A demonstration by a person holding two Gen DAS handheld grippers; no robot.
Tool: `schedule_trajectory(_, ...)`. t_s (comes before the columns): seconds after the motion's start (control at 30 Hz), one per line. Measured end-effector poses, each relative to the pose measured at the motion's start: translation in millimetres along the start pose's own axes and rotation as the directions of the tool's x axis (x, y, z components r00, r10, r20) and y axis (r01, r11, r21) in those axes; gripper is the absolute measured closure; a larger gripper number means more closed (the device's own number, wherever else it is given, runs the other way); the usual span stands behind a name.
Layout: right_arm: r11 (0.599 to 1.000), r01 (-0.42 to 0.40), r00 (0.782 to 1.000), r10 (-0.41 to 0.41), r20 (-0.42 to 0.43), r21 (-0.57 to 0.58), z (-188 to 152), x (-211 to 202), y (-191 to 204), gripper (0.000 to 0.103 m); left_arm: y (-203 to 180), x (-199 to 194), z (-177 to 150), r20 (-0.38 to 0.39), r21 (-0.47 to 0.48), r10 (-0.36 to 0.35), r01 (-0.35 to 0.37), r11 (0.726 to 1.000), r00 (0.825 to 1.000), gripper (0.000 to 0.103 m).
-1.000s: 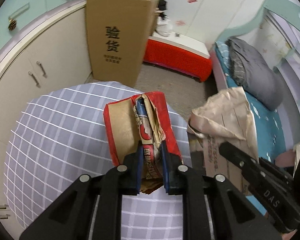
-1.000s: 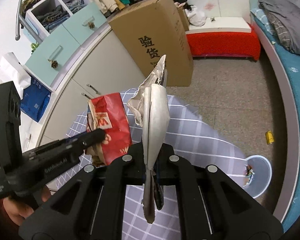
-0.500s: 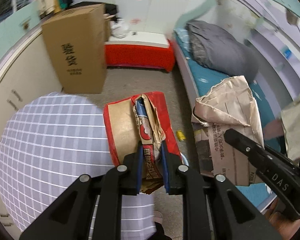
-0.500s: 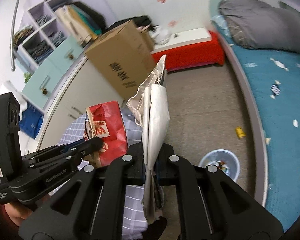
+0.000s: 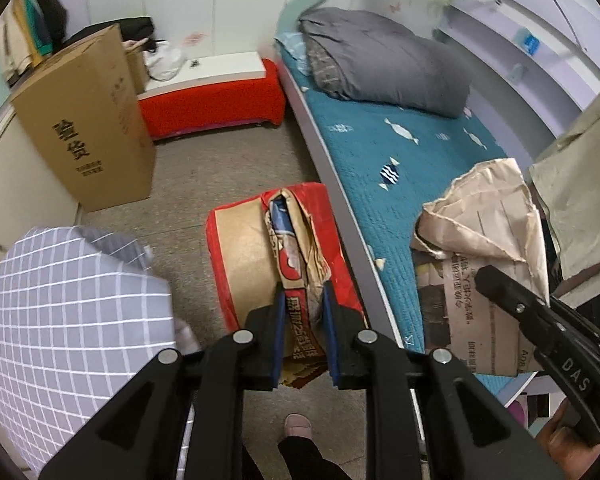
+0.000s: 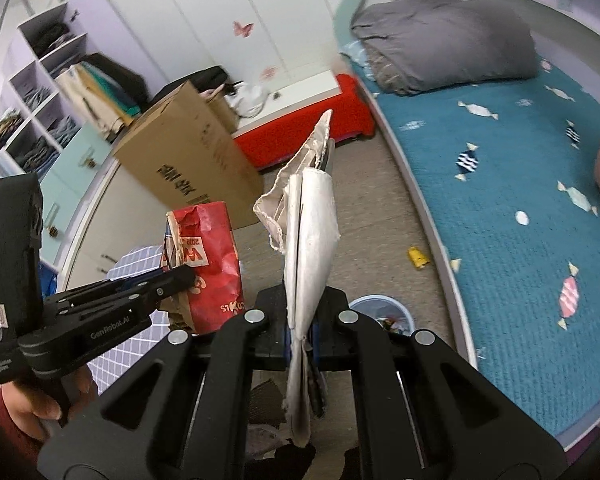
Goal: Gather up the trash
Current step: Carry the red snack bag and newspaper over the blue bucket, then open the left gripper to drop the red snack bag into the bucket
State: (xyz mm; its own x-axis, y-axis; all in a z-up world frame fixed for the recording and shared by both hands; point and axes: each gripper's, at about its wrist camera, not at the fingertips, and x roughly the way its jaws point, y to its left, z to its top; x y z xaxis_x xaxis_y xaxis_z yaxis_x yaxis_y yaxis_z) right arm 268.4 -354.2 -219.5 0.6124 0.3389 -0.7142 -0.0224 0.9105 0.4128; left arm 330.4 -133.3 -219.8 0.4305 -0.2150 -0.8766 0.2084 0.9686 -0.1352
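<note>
From my right wrist view the waste bin [image 6: 382, 309] beside the bed [image 6: 520, 216] is half hidden behind my right gripper [image 6: 300, 334], its contents too small to make out, and the shelves [image 6: 40, 92] above the cardboard box [image 6: 188, 156] are smeared with blur.

A crumpled red paper bag [image 5: 284, 256], brown inside and torn open along its top, is pinched at its lower edge in the left claw [image 5: 302, 332] above the floor. A folded, creased newspaper [image 6: 306, 256] stands upright, edge-on, clamped in the right claw [image 6: 300, 336]. Below sits a small blue bin [image 6: 380, 312] holding scraps.
</note>
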Motion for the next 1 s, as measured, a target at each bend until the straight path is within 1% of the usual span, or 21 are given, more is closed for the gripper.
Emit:
schedule_trajectory(0.13,1.000,0.019,1.000,-0.019,0.017,0.025,4,-7,-18,0.096,-21,12,10,-0.012,0.034,-0.015,0.016,0.999,1.000,0.085)
schedule_trajectory(0.27,0.999,0.029,0.999,-0.030,0.029,0.041,7,-11,-29,0.096,-28,21,19,-0.015,0.045,-0.019,0.019,0.999,1.000,0.080)
schedule_trajectory(0.33,0.998,0.031,0.999,-0.032,0.027,0.046,8,-10,-32,0.096,-28,26,23,-0.030,0.049,-0.025,0.027,0.998,0.999,0.065)
schedule_trajectory(0.37,0.998,0.033,0.999,-0.034,0.027,0.049,9,-9,-33,0.096,-28,29,24,-0.039,0.051,-0.027,0.029,0.998,0.999,0.053)
schedule_trajectory(0.43,0.998,0.032,0.999,-0.034,0.024,0.052,11,-6,-35,0.096,-28,27,24,-0.026,0.048,-0.035,0.036,0.998,0.999,0.047)
schedule_trajectory(0.47,0.998,0.033,0.999,-0.034,0.021,0.052,11,-5,-36,0.096,-28,27,25,-0.019,0.044,-0.025,0.026,0.999,1.000,0.042)
schedule_trajectory(0.6,0.998,0.026,1.000,-0.027,0.012,0.049,12,-1,-37,0.096,-28,27,25,-0.015,0.045,-0.012,0.013,0.999,1.000,0.038)
schedule_trajectory(0.77,0.999,0.008,1.000,-0.008,0.002,0.035,12,2,-32,0.096,-24,21,23,-0.012,0.037,0.007,-0.007,0.999,1.000,0.037)
schedule_trajectory(1.0,1.000,-0.025,1.000,0.026,-0.018,0.005,9,9,-16,0.096,-13,7,18,0.008,0.023,0.038,-0.038,0.999,0.999,0.032)
